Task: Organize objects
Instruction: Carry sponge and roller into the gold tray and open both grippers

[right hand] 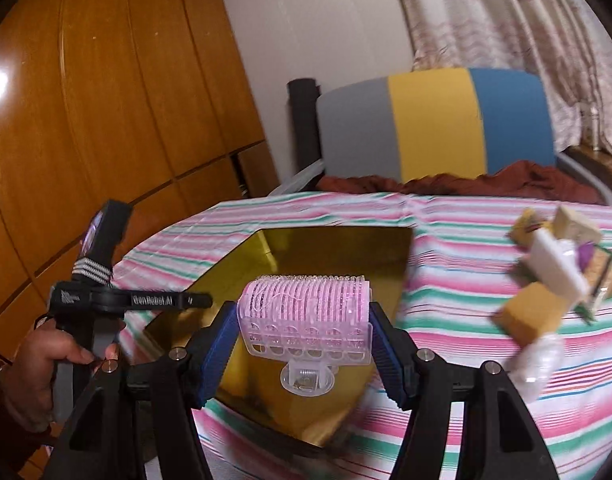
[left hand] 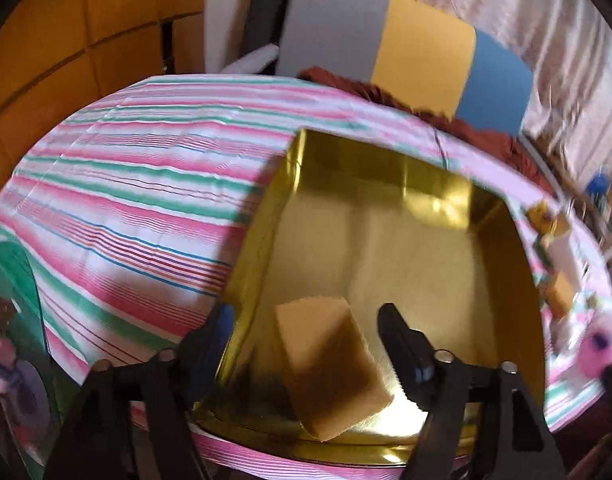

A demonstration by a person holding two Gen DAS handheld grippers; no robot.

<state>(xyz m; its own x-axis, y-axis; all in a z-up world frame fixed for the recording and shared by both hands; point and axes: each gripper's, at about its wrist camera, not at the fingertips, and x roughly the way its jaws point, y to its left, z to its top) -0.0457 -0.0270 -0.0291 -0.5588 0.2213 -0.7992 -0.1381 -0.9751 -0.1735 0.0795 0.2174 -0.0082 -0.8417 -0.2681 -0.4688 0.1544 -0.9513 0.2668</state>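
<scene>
Striped tablecloth [right hand: 446,248], tricolour chair [right hand: 434,124], wooden wardrobe [right hand: 106,112], curtain [right hand: 506,12]

Black-framed right tongs [right hand: 304,336] with ribbed blue pads [right hand: 220,340], silver screws; bare-skinned left hand [right hand: 42,364], dark sleeve.

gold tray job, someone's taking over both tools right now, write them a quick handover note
Left tool: open above the gold tray; a tan sponge block lies loose between its fingers, inside the tray.
Right tool: shut on the pink hair roller, held over the tray's near side.
Done: the sponge block is in the tray.
Left: put the roller in the tray, then move the small pile of items on the striped cloth, right of the tray.
</scene>
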